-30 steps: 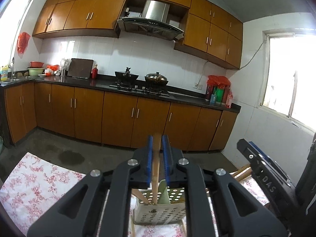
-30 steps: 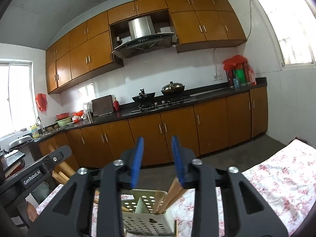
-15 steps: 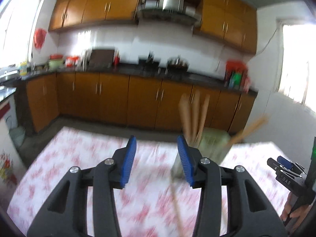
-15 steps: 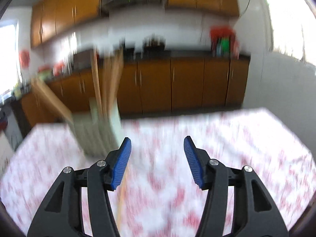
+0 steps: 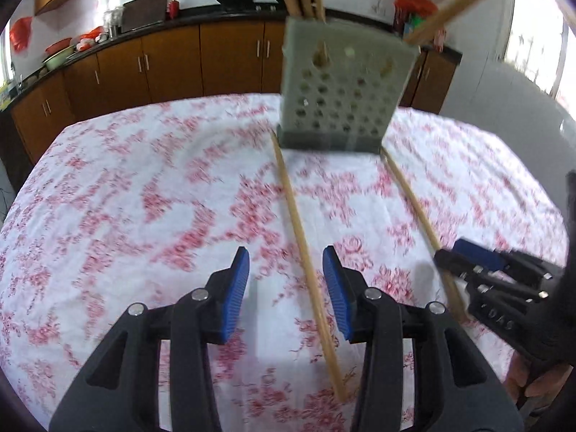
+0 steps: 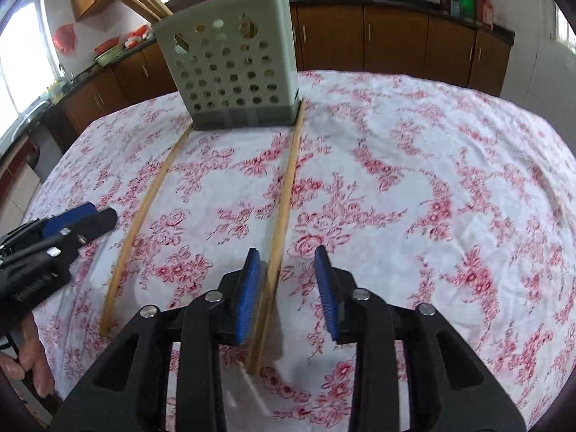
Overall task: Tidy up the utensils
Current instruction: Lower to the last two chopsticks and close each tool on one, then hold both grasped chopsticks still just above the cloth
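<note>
A grey perforated utensil holder (image 5: pixel 342 82) stands on the floral tablecloth with several wooden chopsticks upright in it; it also shows in the right wrist view (image 6: pixel 234 68). Two loose chopsticks lie flat on the cloth, running from the holder's base toward me. My left gripper (image 5: pixel 286 284) is open low over one chopstick (image 5: pixel 302 244), which lies between its pads. My right gripper (image 6: pixel 288 284) is open over the other chopstick (image 6: pixel 284 194). The second chopstick (image 5: pixel 414 208) lies right of the left gripper, and shows left in the right wrist view (image 6: pixel 144 212).
The floral tablecloth (image 6: pixel 450 180) covers a table. Each gripper shows in the other's view: the right one (image 5: pixel 496 284) at the right edge, the left one (image 6: pixel 50 237) at the left edge. Brown kitchen cabinets (image 5: pixel 172 61) stand beyond the table.
Both grippers have dropped from up at the holder's top to low over the table. The left gripper has opened and let go of the chopstick it held over the holder.
</note>
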Action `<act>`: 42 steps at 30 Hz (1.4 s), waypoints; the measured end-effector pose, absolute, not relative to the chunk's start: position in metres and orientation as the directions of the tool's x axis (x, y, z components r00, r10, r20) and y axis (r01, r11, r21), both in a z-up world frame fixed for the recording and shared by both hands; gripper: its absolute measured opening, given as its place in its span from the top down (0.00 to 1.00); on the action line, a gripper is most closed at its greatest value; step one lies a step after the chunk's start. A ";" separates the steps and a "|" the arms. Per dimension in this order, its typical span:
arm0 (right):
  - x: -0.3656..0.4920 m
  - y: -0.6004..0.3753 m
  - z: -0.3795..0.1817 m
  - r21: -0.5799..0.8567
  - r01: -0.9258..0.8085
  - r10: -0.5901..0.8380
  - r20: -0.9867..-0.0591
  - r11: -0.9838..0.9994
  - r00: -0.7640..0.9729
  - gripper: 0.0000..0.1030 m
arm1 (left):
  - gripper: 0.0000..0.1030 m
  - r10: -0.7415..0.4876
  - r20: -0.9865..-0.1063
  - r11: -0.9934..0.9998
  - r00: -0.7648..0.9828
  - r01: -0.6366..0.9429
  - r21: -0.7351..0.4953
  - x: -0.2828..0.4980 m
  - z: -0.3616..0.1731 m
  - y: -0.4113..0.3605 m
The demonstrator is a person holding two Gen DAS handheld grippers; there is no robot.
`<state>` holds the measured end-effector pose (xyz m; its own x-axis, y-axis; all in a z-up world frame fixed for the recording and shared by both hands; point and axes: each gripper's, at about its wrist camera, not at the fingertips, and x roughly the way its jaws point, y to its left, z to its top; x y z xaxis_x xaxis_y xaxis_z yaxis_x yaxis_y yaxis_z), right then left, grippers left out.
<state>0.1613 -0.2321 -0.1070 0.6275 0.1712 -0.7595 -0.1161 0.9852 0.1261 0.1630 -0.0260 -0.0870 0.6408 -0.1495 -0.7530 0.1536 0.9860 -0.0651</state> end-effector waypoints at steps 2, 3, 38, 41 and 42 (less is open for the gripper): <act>0.163 -0.233 -0.107 0.105 -0.113 0.153 -0.759 0.988 0.632 0.84 | 0.65 -0.133 -0.770 0.987 0.623 0.154 -0.046 0.165 -0.095 -0.031; 0.162 -0.237 -0.105 0.104 -0.107 0.149 -0.759 0.989 0.634 0.87 | 0.70 -0.124 -0.782 0.988 0.611 0.153 -0.037 0.166 -0.099 -0.033; 0.219 -0.286 -0.106 0.044 0.057 -0.004 -0.757 0.997 0.654 0.92 | 0.87 -0.014 -0.777 0.997 0.629 -0.045 -0.055 0.230 -0.101 0.057; 0.219 -0.286 -0.106 0.043 0.057 -0.004 -0.757 0.997 0.654 0.92 | 0.87 -0.020 -0.777 0.997 0.629 -0.046 -0.063 0.230 -0.101 0.058; 0.219 -0.286 -0.106 0.043 0.057 -0.005 -0.756 0.997 0.654 0.92 | 0.87 -0.020 -0.777 0.997 0.629 -0.046 -0.063 0.230 -0.101 0.058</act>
<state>0.2189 -0.2863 -0.1059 0.6540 -0.0046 -0.7565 0.0567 0.9975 0.0430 0.2300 0.0577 -0.1013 0.6293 -0.0199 -0.7769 -0.0460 0.9970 -0.0628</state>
